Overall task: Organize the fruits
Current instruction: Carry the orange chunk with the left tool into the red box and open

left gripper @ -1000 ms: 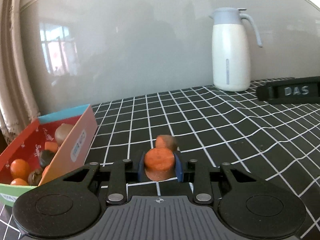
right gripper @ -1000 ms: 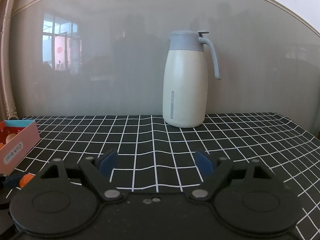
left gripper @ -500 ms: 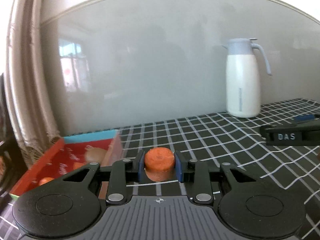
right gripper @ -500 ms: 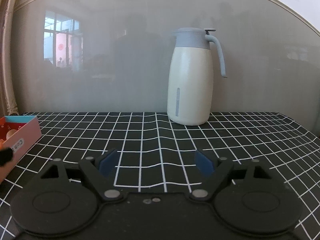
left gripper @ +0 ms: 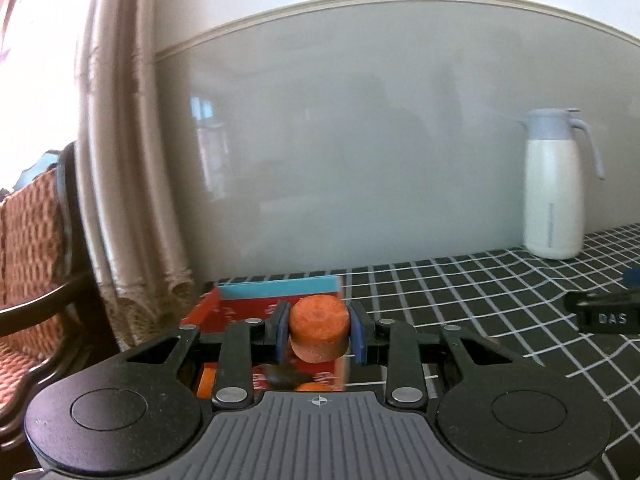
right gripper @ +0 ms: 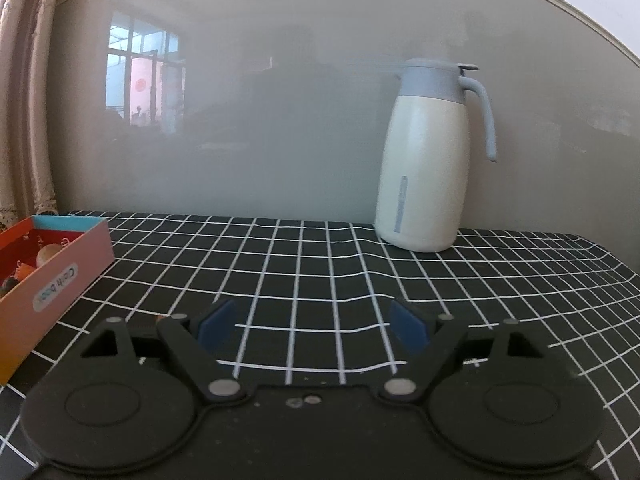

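Above the red box (left gripper: 256, 308), the left claw (left gripper: 319, 332) points nearly level, clamped on an orange chunk (left gripper: 318, 328); the right claw (right gripper: 314, 326) gapes empty.

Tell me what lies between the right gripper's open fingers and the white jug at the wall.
Only bare checked tablecloth lies between the right gripper and the white jug, as the right wrist view shows; the fruit box sits off to the left.

A lived-in home, likely a dining corner

A table (right gripper: 320, 264) wore a black grid-checked cloth; a white thermos jug (right gripper: 424, 176) stood by the glossy wall panel; pleated curtains (left gripper: 128, 200) hung beside a woven wicker chair (left gripper: 32, 240); a window showed reflected in the panel.
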